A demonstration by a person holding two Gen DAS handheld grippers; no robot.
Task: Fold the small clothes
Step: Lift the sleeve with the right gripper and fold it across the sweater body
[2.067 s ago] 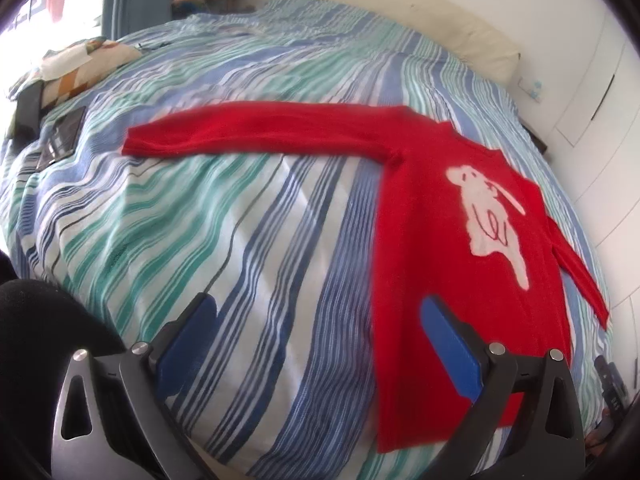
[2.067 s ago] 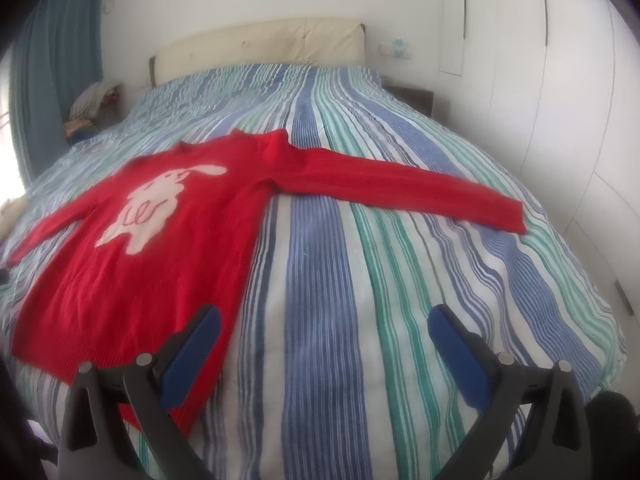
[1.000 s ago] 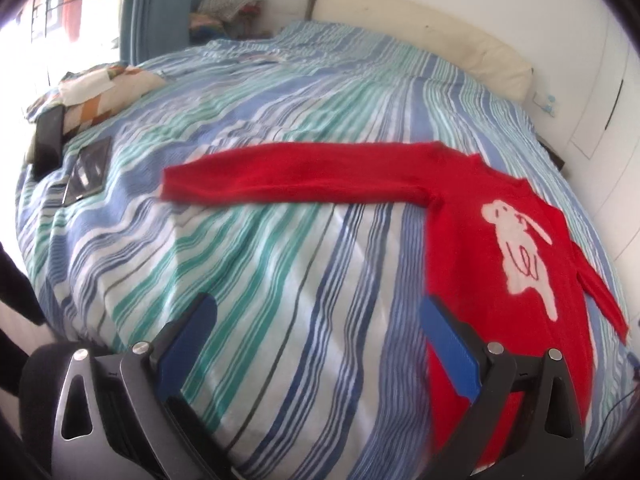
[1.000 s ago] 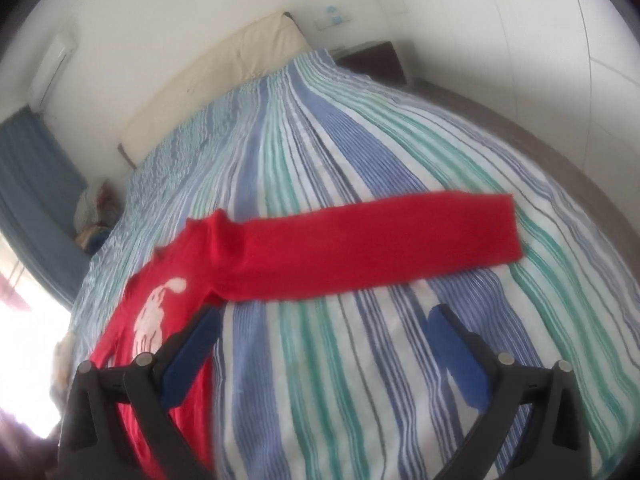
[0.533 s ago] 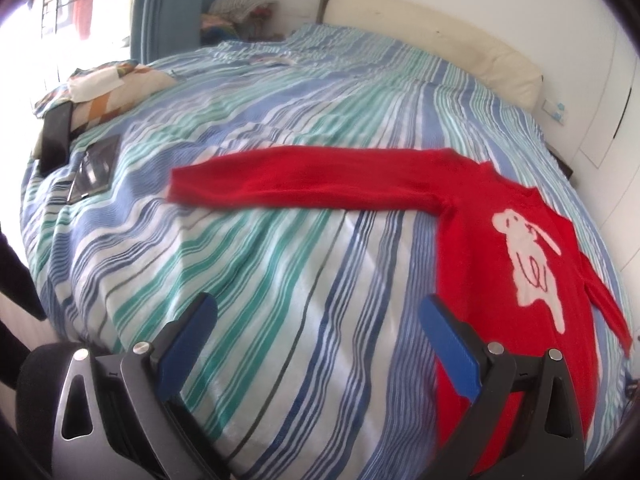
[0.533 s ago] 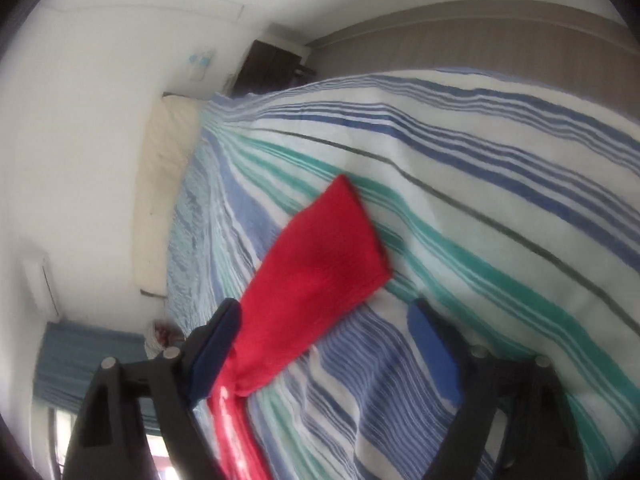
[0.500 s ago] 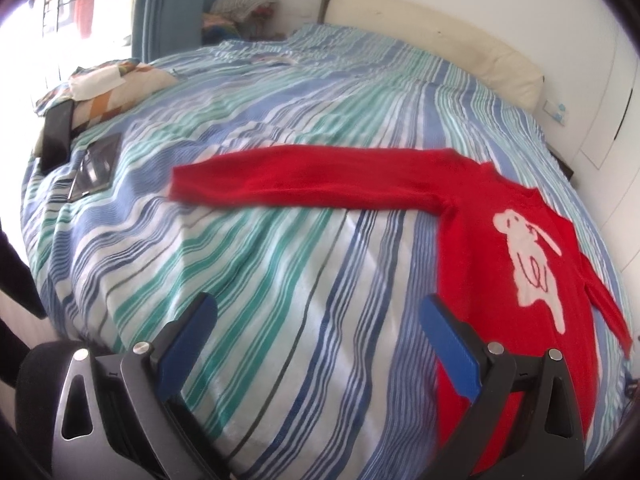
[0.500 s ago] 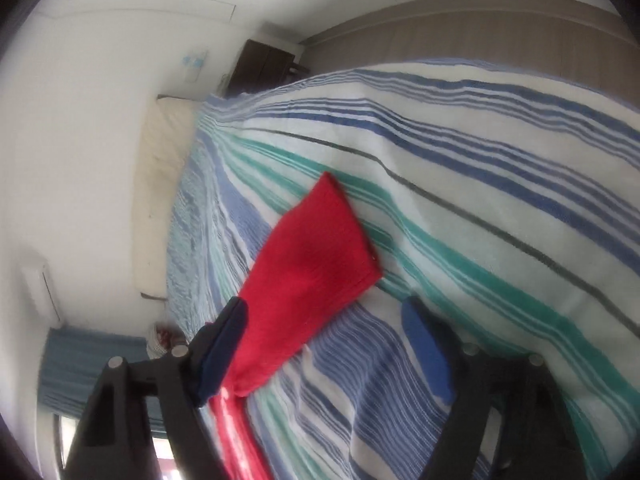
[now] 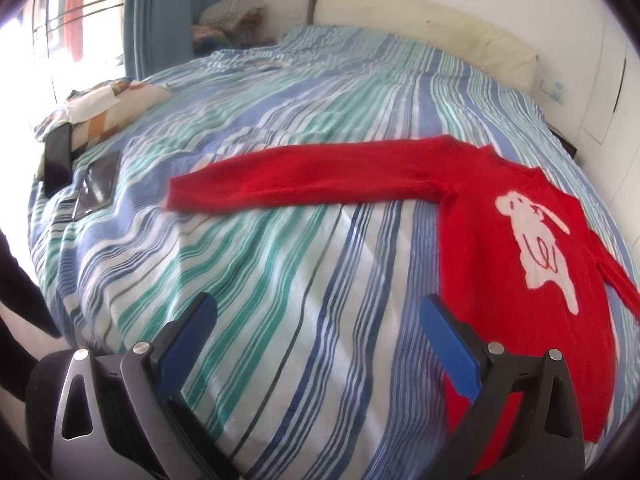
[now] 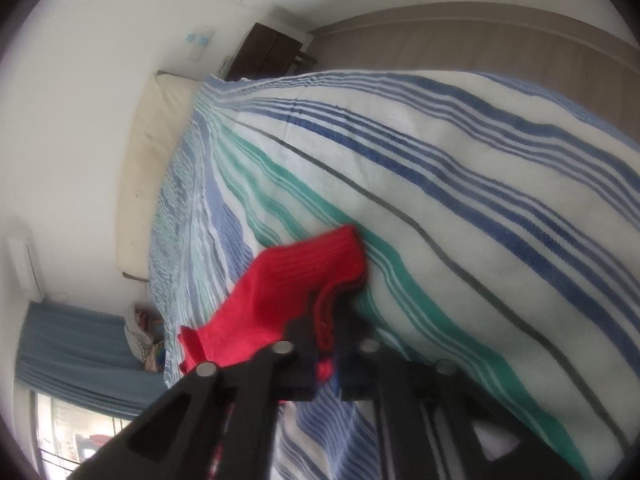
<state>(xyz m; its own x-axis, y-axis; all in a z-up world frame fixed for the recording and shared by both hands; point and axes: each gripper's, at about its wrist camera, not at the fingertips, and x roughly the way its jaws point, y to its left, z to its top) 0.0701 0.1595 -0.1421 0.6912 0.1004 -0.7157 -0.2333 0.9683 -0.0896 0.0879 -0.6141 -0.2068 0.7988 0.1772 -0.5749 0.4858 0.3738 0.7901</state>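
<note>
Your right gripper (image 10: 326,354) was clamped on the cuff of the red sweater (image 9: 512,248), pinching that sleeve end near the right edge of the striped bed (image 9: 280,280). Your left gripper (image 9: 320,340) hovered with its blue pads spread wide and nothing between them, above the foot edge of the bed. The sweater lay flat across the bed, its other sleeve stretched toward the left edge. Its front showed a white rabbit figure (image 9: 536,248) with a red scribble; no writing was readable.
</note>
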